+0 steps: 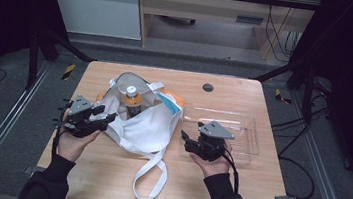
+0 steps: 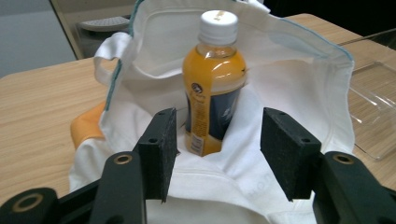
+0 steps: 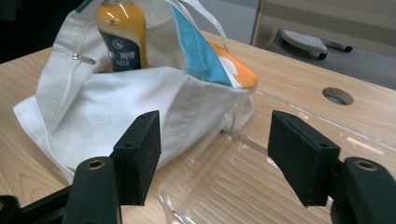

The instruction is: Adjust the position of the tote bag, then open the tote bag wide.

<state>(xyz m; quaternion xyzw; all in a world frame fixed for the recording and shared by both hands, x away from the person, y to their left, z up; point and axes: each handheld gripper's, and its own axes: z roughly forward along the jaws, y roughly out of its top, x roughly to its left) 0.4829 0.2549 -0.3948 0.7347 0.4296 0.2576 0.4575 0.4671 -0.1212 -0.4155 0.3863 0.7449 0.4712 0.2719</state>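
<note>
a white cloth bag lies slumped open on the wooden table, a little toward nine o'clock from the table's middle. an orange drink bottle with a white cap stands upright inside the bag's mouth, the cloth bunched around its lower half. the bag's long strap loops out toward six o'clock, nearly to the near edge. a patch of orange and a blue lining show on the bag's side at about one o'clock from the bottle.

the left gripper, held in the person's left hand, sits at nine o'clock of the bag, just beside the cloth. in the left gripper view its jaws are spread wide, one to each side of the bottle, with the bag's white fabric below and behind them; i cannot tell whether the pads touch the cloth, and they grip nothing.

the right gripper, in the right hand, rests at three o'clock of the bag, over the near left part of a clear plastic tray. in the right gripper view its jaws also stand wide apart, empty, above the tray, whose rim meets the bag. the bottle shows at the top left there. a round hole in the tabletop lies at twelve o'clock from the tray.
</note>
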